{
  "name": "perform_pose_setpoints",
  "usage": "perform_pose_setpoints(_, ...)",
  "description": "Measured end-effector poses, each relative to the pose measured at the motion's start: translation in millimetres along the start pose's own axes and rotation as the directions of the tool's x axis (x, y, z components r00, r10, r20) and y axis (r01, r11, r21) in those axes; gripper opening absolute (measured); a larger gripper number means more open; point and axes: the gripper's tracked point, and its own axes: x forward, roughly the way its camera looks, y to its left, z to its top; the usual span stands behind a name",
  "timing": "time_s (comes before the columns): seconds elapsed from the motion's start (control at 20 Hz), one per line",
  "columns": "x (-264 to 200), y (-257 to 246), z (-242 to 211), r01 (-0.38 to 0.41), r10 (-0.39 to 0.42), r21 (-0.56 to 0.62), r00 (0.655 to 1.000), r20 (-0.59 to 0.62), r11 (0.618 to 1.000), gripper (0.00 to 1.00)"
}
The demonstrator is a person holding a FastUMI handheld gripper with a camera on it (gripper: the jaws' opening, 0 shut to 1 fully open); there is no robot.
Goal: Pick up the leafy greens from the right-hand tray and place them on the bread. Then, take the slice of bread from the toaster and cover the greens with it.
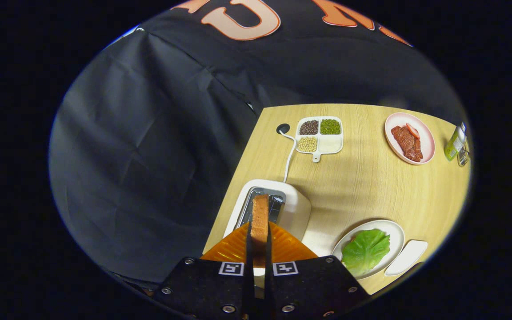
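A slice of bread (260, 217) stands edge-on between my fingers, held above the slot of the white toaster (298, 206). My gripper (259, 231) is shut on the slice, both fingers pressing its flat sides. To the right of the fingers, a green lettuce leaf (365, 250) lies on a round white plate (394, 231); whatever is under the leaf is hidden.
A small empty white tray (407, 257) sits right of the plate. Beyond are a four-part dish of beans (319, 133), a pink plate with meat (409, 138) and a green bottle (455, 143). The toaster's white cable (289, 155) runs to a table hole. The wooden table's left edge passes beside the toaster.
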Motion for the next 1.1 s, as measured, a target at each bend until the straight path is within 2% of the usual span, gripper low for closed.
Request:
perform_pose_setpoints(0.25,-49.7,-34.4,-7.7,-0.052,0.053,-0.011,0.996,0.072,0.999,0.09)
perform_pose_setpoints(0.45,-74.4,-79.0,-26.9,-0.063,0.057,0.063,0.994,0.098,0.996,0.09)
perform_pose_setpoints(0.7,-74.3,-122.5,-55.7,-0.079,0.067,0.130,0.993,0.097,0.988,0.09)
perform_pose_setpoints(0.95,-51.1,-167.5,-100.1,-0.011,0.008,0.144,1.000,0.020,0.989,0.09)
perform_pose_setpoints(1.1,-30.6,-183.0,-122.4,-0.023,0.027,0.182,0.999,-0.018,0.983,0.09)
